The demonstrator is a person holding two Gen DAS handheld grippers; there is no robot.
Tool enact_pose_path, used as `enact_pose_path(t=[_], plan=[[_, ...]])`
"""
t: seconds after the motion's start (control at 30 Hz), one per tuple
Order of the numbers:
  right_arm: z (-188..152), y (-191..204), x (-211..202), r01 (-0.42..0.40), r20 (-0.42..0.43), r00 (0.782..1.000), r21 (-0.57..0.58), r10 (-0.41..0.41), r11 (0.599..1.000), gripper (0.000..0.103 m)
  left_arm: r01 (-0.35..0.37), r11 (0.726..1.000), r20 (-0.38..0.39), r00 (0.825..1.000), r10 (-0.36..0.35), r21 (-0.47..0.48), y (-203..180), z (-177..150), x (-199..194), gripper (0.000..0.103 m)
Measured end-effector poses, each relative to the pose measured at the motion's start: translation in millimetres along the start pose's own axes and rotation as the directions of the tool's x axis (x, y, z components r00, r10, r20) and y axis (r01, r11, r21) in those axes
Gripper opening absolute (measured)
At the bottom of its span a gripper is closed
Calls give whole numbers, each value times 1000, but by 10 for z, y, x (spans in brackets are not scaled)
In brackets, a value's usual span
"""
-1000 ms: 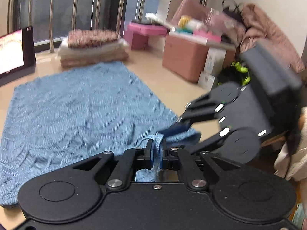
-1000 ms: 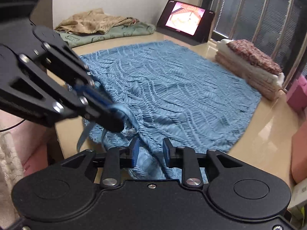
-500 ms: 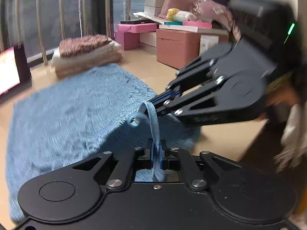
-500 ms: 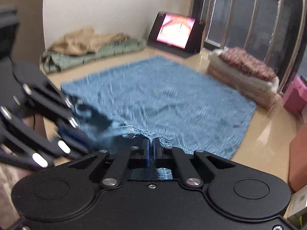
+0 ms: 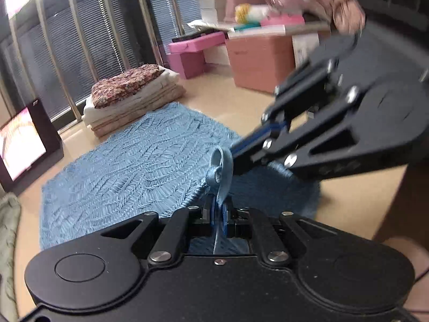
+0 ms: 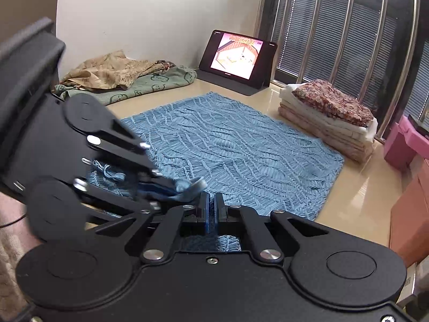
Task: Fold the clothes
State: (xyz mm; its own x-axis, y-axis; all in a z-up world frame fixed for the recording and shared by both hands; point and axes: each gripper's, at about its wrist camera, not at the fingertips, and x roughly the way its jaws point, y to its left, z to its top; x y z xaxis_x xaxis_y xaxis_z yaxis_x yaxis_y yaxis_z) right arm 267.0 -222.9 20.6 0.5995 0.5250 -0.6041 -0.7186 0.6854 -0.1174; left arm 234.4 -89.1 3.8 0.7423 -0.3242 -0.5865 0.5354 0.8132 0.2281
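Note:
A light blue knitted garment [image 5: 134, 166] [image 6: 236, 150] lies spread flat on the beige tabletop [image 5: 348, 201]. Its near corner is raised. In the left wrist view my left gripper [image 5: 219, 209] is shut on a blue strap [image 5: 224, 169] that loops up from that corner. My right gripper [image 5: 233, 156] comes in from the right, its tips at the strap's loop. In the right wrist view my right gripper [image 6: 211, 206] is shut on the garment's near edge. The left gripper [image 6: 178, 187] crosses in from the left with the strap in its tips.
A folded stack topped by a floral cloth [image 5: 128, 99] [image 6: 329, 118] sits beyond the garment by the window bars. A lit tablet [image 6: 238, 59] stands at the back. A tan and green clothes pile [image 6: 120, 77] lies by the wall. Pink boxes [image 5: 195, 51] stand off the table.
My right gripper has closed from open onto the garment's near edge. The left gripper has rolled and shifted with the strap still in it, and the corner has come up.

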Motion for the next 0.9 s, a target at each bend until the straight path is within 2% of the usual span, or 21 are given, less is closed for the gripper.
enact_pose_path(t=[0.03, 0.1, 0.2, 0.3, 0.4, 0.43, 0.47, 0.5, 0.53, 0.57, 0.63, 0.73, 0.9], plan=[[-1, -7, 2, -2, 4, 1000, 5, 2, 1000, 3, -10, 1000, 16, 1000, 10, 6, 10, -1, -46, 6], [1, -16, 1, -5, 13, 1000, 10, 5, 1000, 3, -67, 992, 26, 998, 64, 106, -49, -45, -37, 6], [2, -15, -4, 3, 27, 1000, 11, -3, 1000, 3, 13, 993, -43, 999, -8, 120, -47, -106, 119, 6], [-19, 3, -28, 12, 43, 999, 14, -13, 1000, 3, 38, 997, -58, 998, -35, 63, -3, -119, 290, 6], [-37, 24, -53, 17, 55, 998, 15, -18, 1000, 3, -71, 991, -23, 997, 74, 110, -24, -109, 466, 7], [-41, 29, -59, 17, 58, 998, 17, -18, 1000, 3, -102, 987, -29, 994, 106, 126, -35, -104, 520, 12], [-43, 33, -64, 16, 61, 998, 20, -17, 1000, 3, -115, 983, -41, 992, 122, 141, -50, -105, 561, 24], [-46, 34, -69, 15, 64, 998, 23, -17, 1000, 2, -124, 981, -32, 991, 130, 146, -48, -108, 563, 31], [-48, 31, -72, 14, 67, 998, 28, -16, 1000, 2, -131, 980, -25, 990, 136, 149, -43, -110, 561, 47], [-50, 27, -74, 13, 68, 998, 33, -16, 999, 2, -111, 986, -27, 993, 116, 125, -9, -104, 525, 62], [-56, 17, -74, 13, 70, 997, 40, -16, 999, 2, -28, 999, -35, 999, 29, 30, 116, -117, 370, 77], [-77, 16, -57, 14, 62, 998, 42, -16, 999, 2, 75, 993, -29, 997, -78, -88, 292, -170, 110, 79], [-118, 21, 16, -8, 23, 1000, 53, 6, 999, 3, 166, 975, -28, 985, -172, -149, 414, -337, -265, 79]])
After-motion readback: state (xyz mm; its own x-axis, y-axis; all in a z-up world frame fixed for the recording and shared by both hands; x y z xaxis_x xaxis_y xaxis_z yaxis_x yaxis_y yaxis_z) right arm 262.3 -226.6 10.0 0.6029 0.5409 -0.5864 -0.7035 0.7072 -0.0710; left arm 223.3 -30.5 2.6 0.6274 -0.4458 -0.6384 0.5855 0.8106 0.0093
